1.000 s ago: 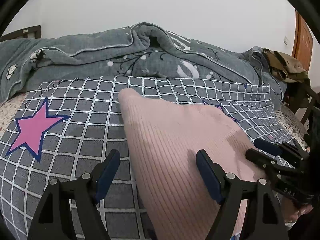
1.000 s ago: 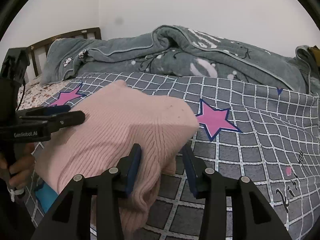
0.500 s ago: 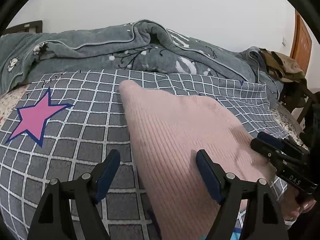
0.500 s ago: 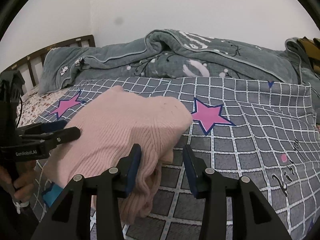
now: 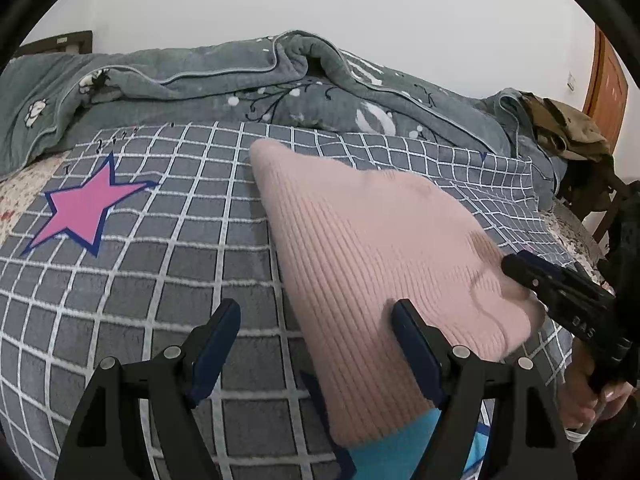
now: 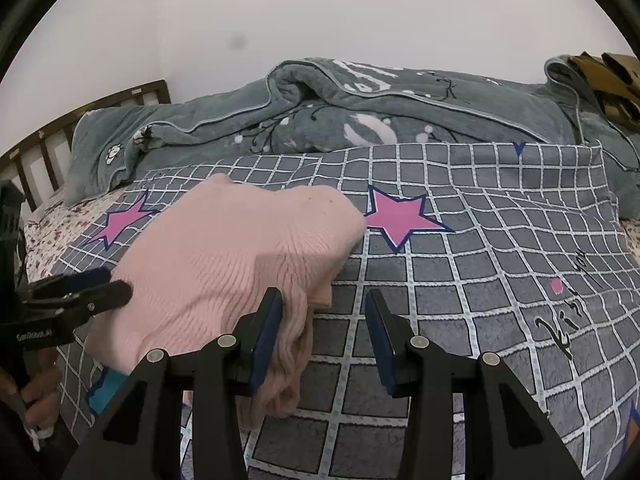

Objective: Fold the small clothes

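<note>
- Between the fingers of the left gripper [image 5: 316,344] lies a wide gap, the two blue pads well apart and pressing on nothing.
- Under that gap are the grey checked blanket [image 5: 168,280] and the near left edge of the pink ribbed sweater [image 5: 372,248]; the right pad stands over the sweater, though whether it touches the knit I cannot tell.
- The right gripper [image 6: 324,336] has its jaws parted about half as wide, with only the blanket showing in the gap.
- Its left pad sits against the bunched, hanging edge of the sweater, which lies outside the jaws, not clamped between them.
- From the left wrist camera the right gripper comes in at the right edge, its black fingertips at the sweater's right corner, with the person's hand [image 5: 588,404] wrapped round the handle below.
- From the right wrist camera the left gripper reaches in from the left edge, its tips just beside the sweater's left side.
- The sweater lies in a folded, rounded heap in the middle of the blanket, between two pink stars [image 6: 400,220] printed on the cloth.
- A bright blue garment [image 5: 396,452] pokes out from under the sweater's near edge.
- Behind the blanket, a grey-green quilt [image 6: 320,112] with white prints is bunched along the wall.
- A dark wooden headboard [image 6: 48,148] stands at the far left, and floral sheet [image 6: 60,224] shows beside the blanket.
- Olive and tan clothing [image 5: 568,128] is heaped at the far right.
</note>
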`<state>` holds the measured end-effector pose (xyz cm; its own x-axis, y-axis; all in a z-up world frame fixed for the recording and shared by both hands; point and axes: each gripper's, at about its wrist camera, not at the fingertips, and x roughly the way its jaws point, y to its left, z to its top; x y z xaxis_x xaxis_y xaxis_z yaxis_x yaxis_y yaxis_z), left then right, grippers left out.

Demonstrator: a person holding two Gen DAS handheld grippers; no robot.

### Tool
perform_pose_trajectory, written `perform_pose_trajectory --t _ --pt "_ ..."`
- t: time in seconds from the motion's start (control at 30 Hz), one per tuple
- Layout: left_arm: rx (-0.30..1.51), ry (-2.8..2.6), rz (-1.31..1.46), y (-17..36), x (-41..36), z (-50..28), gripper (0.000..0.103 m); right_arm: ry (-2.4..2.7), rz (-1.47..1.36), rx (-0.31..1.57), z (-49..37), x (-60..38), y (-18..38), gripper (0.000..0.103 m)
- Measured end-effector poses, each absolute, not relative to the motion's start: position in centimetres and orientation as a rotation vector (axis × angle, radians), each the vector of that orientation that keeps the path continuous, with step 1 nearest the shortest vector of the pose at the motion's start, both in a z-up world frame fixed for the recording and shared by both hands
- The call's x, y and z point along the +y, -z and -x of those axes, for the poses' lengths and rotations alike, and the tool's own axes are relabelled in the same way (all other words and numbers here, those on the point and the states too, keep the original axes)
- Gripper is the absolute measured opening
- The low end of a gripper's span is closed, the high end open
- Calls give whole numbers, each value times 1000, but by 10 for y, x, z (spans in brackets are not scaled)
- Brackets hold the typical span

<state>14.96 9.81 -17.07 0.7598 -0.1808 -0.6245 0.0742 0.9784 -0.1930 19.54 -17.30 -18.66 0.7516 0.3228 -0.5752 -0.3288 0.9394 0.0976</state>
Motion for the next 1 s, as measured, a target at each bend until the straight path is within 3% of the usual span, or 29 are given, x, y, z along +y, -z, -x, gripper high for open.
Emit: perform_pose_trajectory --t 0.03,0.07,0.1,0.4,0.43,0.5,0.57,0.87,0.93,0.97,1.0 --pt "696 141 162 172 97 -147 77 -351 7 626 -195 -173 187 35" --pt "697 140 161 172 96 -145 77 -351 7 620 -194 -173 188 7" --pt "696 139 157 173 95 -143 77 -334 27 622 -193 -171 190 1" --pt "683 140 165 168 98 -127 77 -321 -41 634 -183 -191 188 1" --pt "681 137 161 166 98 -125 77 -324 -49 637 -180 -194 186 3" --pt "685 119 157 165 97 -122 77 -326 -52 652 -172 -197 180 31" --pt "699 111 164 160 94 -116 77 -315 -63 643 -163 -200 171 44" --pt "683 34 140 116 78 -67 77 -261 -11 617 -109 -206 120 45" --pt "682 14 131 106 75 -55 77 -245 -4 624 -96 -208 111 58" --pt "687 15 123 100 72 -49 77 -250 -3 626 -88 -209 107 81" --pt "691 15 114 96 71 -44 79 -257 -2 620 -80 -211 104 92"
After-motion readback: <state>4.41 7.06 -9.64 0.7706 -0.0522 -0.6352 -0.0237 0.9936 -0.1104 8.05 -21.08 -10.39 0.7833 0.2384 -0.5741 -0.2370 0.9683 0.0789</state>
